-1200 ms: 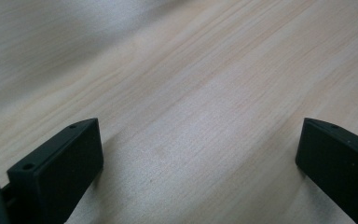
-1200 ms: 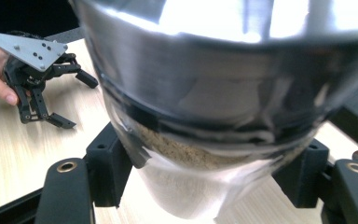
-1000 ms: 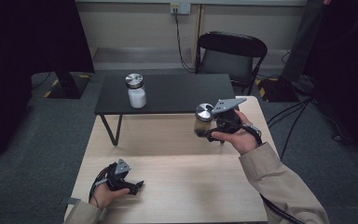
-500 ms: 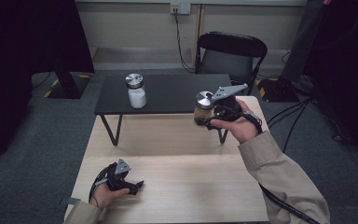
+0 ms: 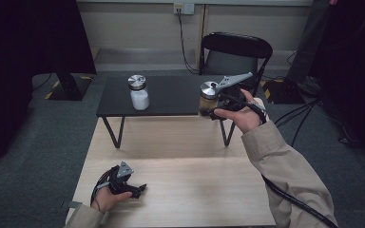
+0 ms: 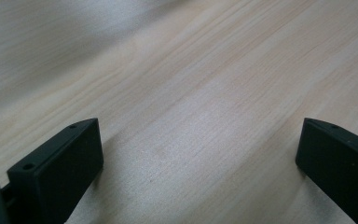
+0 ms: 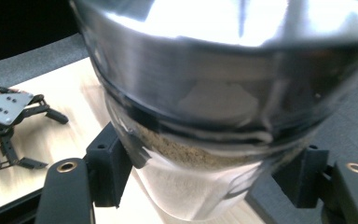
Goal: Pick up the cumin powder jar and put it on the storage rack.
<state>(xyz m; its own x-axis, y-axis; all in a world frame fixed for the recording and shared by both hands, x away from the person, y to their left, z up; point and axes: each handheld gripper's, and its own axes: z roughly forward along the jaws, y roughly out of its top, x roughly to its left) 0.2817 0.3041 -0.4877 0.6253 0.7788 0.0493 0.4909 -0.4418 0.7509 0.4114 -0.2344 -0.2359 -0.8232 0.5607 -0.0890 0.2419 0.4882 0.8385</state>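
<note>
Change: the right gripper [image 5: 212, 105] and the brown-filled jar [image 5: 208, 97] in it have risen and gone farther from the person, from over the pale table to the near edge of the dark table; the left gripper [image 5: 134, 189] has kept its place.
Jar held: a glass jar with a metal lid, brownish powder inside; it hangs upright in the air over the near right edge of the dark table [image 5: 171, 97].
Close on the jar: in the right gripper view the jar [image 7: 200, 140] sits between the two black jaws, the pads pressed on its glass body below the lid.
Right gripper: pinching the jar from both sides, held in the person's right hand [image 5: 240, 114].
Left gripper: down on the pale wooden table [image 5: 195, 190] at its near left, in the person's left hand [image 5: 107, 197].
Left jaws: spread wide, with bare wood between them in the left gripper view.
Second jar: a jar of white powder [image 5: 138, 92] with a metal lid stands upright on the left part of the dark table, well apart from the held one.
Behind: a black folding chair [image 5: 237, 52] stands beyond the dark table.
</note>
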